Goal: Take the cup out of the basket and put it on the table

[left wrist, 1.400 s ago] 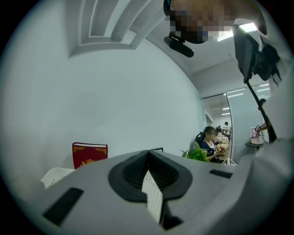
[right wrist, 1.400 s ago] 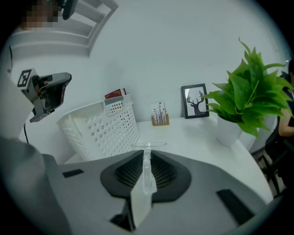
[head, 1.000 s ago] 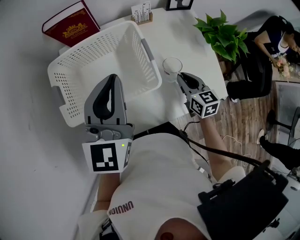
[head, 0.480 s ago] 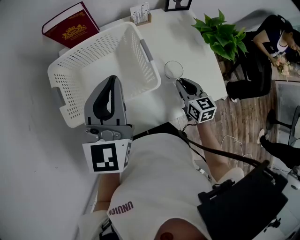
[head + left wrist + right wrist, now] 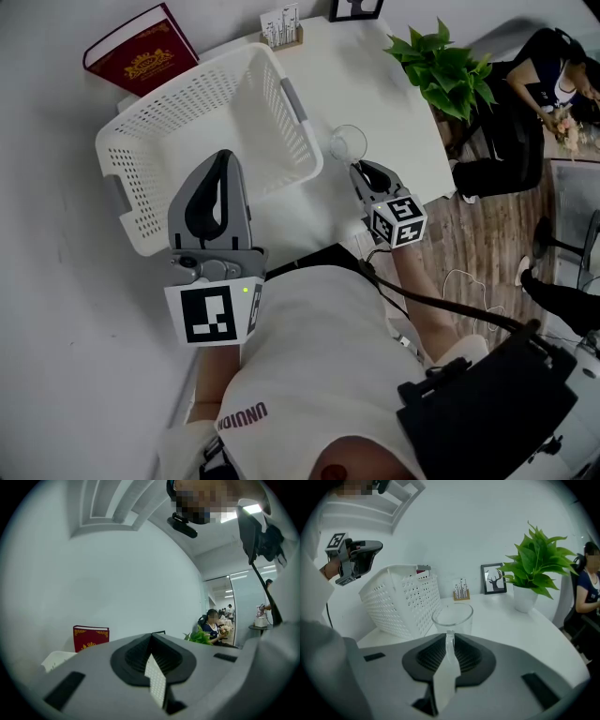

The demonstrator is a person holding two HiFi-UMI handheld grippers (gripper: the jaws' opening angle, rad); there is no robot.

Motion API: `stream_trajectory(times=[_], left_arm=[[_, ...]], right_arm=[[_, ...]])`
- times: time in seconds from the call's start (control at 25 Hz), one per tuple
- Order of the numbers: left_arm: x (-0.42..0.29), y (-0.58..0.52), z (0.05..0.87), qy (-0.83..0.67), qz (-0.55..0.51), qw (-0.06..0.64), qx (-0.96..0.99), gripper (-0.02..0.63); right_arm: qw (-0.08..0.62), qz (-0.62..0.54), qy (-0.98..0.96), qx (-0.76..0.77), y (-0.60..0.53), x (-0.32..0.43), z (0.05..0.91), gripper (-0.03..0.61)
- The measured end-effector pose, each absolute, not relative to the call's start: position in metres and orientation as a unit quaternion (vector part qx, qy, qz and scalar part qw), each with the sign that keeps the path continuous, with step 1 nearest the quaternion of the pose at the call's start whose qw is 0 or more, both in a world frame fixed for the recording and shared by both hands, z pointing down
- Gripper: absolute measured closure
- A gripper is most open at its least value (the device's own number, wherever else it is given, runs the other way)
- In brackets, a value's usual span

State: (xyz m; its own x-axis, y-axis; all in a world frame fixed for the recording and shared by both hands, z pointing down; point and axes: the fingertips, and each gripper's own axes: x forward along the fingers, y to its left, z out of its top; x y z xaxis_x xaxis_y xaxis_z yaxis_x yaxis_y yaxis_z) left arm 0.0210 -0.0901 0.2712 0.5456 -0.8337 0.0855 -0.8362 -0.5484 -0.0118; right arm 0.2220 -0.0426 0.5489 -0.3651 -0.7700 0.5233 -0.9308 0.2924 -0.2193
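Cup (image 5: 345,145), clamped at its wall in my right gripper (image 5: 360,169), is sinking lower beside the basket (image 5: 272,112); I am nearing the table (image 5: 375,75) for release.

cup (image 5: 346,143) right of basket (image 5: 187,103), book (image 5: 141,49) behind

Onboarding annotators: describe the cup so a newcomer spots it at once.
On the white table, look just right of the white perforated basket, toward the potted plant. The cup is there, its rim pinched in the jaws of the right gripper; it is clear glass, its neighbours opaque.
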Motion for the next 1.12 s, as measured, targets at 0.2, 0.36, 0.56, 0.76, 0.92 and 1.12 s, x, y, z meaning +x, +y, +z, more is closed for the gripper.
stream_trajectory(times=[0.2,0.36,0.56,0.76,0.92,1.12], left_arm=[[0.021,-0.090,0.270,-0.472,0.036,0.007,0.881,0.604],[0.019,-0.089,0.269,-0.473,0.032,0.007,0.881,0.604],[0.015,-0.087,0.267,-0.477,0.026,0.007,0.878,0.604],[0.008,-0.088,0.265,-0.484,0.020,0.008,0.875,0.604],[0.004,-0.087,0.263,-0.487,0.015,0.005,0.873,0.604],[0.006,-0.084,0.266,-0.481,0.013,0.012,0.877,0.604]], right_arm=[[0.179,0.249,-0.785,0.538,-0.043,0.221,0.550,0.512],[0.204,0.250,-0.782,0.534,-0.039,0.221,0.552,0.455],[0.206,0.221,-0.792,0.530,-0.039,0.228,0.524,0.428],[0.147,0.147,-0.799,0.563,-0.061,0.238,0.441,0.432],[0.096,0.067,-0.803,0.584,-0.077,0.232,0.372,0.535],[0.020,0.040,-0.817,0.575,-0.083,0.215,0.313,0.560]])
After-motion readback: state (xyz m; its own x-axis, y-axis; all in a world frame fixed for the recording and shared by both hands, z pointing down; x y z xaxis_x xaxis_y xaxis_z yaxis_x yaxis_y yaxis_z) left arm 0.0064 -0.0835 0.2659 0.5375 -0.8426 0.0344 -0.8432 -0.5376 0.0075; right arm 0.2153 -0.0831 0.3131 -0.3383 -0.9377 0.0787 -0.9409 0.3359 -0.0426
